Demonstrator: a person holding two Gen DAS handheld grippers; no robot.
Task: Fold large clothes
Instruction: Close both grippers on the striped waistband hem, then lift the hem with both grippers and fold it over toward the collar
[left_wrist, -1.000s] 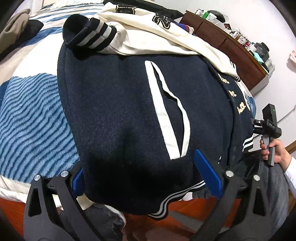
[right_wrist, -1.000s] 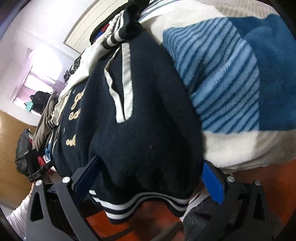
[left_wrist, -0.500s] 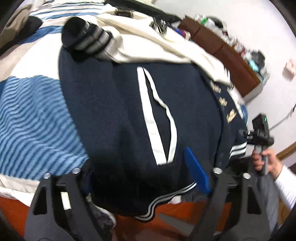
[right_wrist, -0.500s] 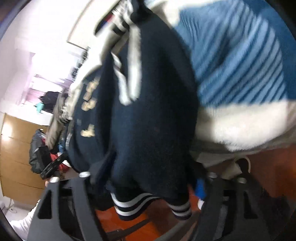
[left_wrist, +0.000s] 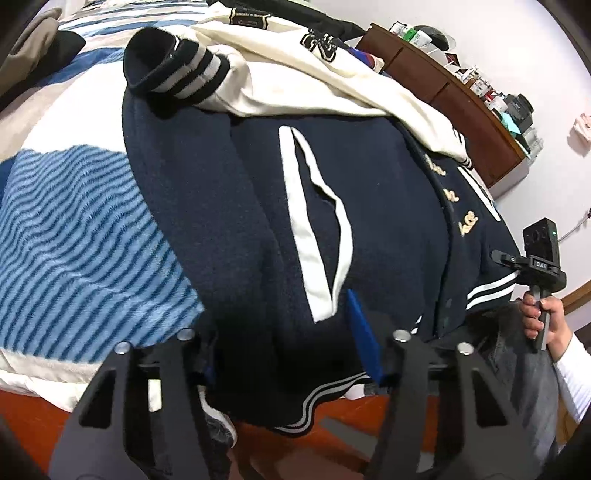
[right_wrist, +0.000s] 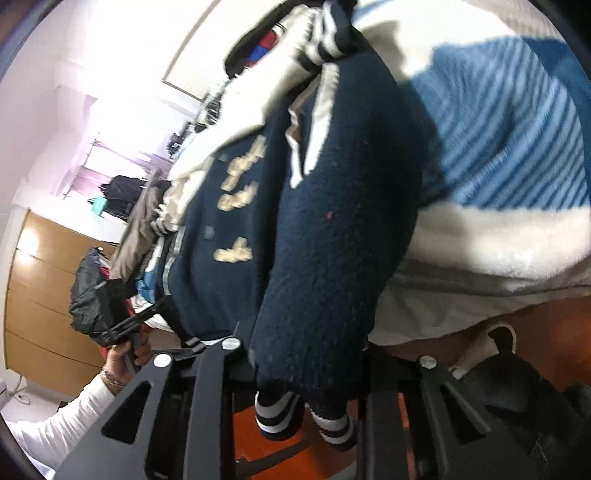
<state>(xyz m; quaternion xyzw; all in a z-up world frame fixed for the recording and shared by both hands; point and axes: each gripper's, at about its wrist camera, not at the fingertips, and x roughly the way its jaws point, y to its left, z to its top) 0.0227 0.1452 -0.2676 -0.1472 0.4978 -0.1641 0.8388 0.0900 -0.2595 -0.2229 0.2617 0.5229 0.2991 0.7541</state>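
1. Left wrist view: my left gripper (left_wrist: 284, 350) straddles the hem of the navy varsity jacket (left_wrist: 332, 229), which lies front-up across the striped blanket (left_wrist: 81, 229) with its striped hem hanging over the bed edge. The jaws are closing with the hem cloth between them; I can't tell whether the pads are pressing yet. I judge I should let them seat fully on the ribbed band before lifting.
2. Same view: the jacket's white-trimmed pocket (left_wrist: 317, 229) gapes open; nothing shows inside it. A dresser (left_wrist: 454, 99) beyond carries small bottles and clutter.
3. Right wrist view: my right gripper (right_wrist: 306, 373) is closing narrow on the other hem corner, cloth bunched between the jaws. Both corners should rise together, I think, to keep the fold square.
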